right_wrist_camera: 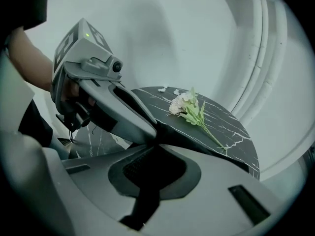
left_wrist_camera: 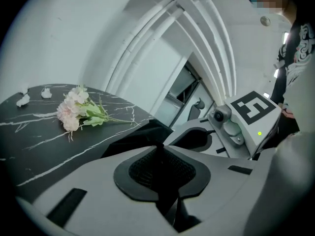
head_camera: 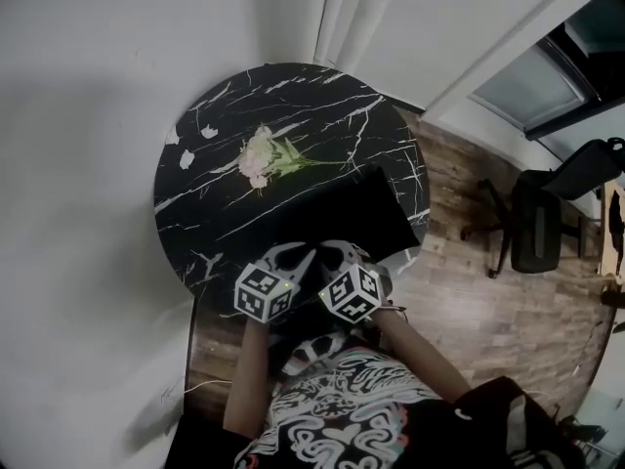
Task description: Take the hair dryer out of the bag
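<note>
A black bag (head_camera: 363,211) lies on the near side of a round black marble table (head_camera: 225,125). The hair dryer is not in sight. My left gripper (head_camera: 305,255) and right gripper (head_camera: 332,252) meet tip to tip at the bag's near edge. In the left gripper view the left gripper (left_wrist_camera: 160,147) is shut, and the bag (left_wrist_camera: 140,137) rises in a peak of fabric into its tips. The right gripper (right_wrist_camera: 156,134) is likewise shut on a tented fold of the bag (right_wrist_camera: 197,142). The left gripper's body (right_wrist_camera: 113,102) crosses just in front of it.
A pale pink flower sprig (head_camera: 266,156) lies mid-table beyond the bag, with small white petals (head_camera: 186,156) near the left rim. A white wall stands behind the table. A black office chair (head_camera: 537,225) stands on the wooden floor at the right.
</note>
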{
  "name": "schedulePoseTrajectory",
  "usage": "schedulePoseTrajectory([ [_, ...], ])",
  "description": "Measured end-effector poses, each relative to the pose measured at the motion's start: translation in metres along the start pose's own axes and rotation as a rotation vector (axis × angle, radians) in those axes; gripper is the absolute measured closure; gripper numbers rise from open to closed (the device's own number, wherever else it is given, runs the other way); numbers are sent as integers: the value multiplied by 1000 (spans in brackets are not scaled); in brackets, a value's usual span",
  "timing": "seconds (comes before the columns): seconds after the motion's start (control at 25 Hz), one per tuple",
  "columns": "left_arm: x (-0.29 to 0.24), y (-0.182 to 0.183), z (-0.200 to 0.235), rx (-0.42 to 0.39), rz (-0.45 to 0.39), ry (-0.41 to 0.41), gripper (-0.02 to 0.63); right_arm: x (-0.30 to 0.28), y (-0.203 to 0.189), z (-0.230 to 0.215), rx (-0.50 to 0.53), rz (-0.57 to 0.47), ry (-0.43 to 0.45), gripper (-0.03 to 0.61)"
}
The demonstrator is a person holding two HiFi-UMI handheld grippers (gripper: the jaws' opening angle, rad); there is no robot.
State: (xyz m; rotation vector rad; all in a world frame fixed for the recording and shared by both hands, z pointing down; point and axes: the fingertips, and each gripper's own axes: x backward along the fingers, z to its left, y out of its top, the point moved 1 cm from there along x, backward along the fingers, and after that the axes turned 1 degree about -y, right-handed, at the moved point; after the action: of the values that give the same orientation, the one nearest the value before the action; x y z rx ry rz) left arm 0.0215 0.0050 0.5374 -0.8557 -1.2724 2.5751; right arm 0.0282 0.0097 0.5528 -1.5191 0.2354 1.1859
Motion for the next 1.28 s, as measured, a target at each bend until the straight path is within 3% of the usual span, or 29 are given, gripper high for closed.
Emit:
schedulePoseTrajectory([
  [0.12, 5, -7, 0, -27, 35, -9, 581, 1, -2, 2, 2, 9, 12, 549],
  [0.32, 14, -15, 8, 56, 25, -23, 569, 1, -2, 3, 7, 14, 16, 549],
  [0.52, 20, -28, 28, 3, 94, 80, 568, 5, -5, -5, -19, 21, 2, 549],
  [0.64, 14, -41, 42, -79, 179, 139, 568, 8, -7, -9, -34, 18, -3, 549],
  [0.8, -7, -53, 42, -224, 302, 147, 568, 13, -7, -14, -78, 6, -18, 549],
  [1.0, -35, -58, 37, -335, 347, 109, 558, 19, -6, -21, -129, 2, -47, 549],
  [1.16, -50, -52, 35, -351, 326, 88, 475, 26, -1, -26, -143, -4, -59, 549],
  [1.28, -57, -47, 37, -378, 312, 80, 452, 27, 4, -28, -156, -17, -66, 549],
])
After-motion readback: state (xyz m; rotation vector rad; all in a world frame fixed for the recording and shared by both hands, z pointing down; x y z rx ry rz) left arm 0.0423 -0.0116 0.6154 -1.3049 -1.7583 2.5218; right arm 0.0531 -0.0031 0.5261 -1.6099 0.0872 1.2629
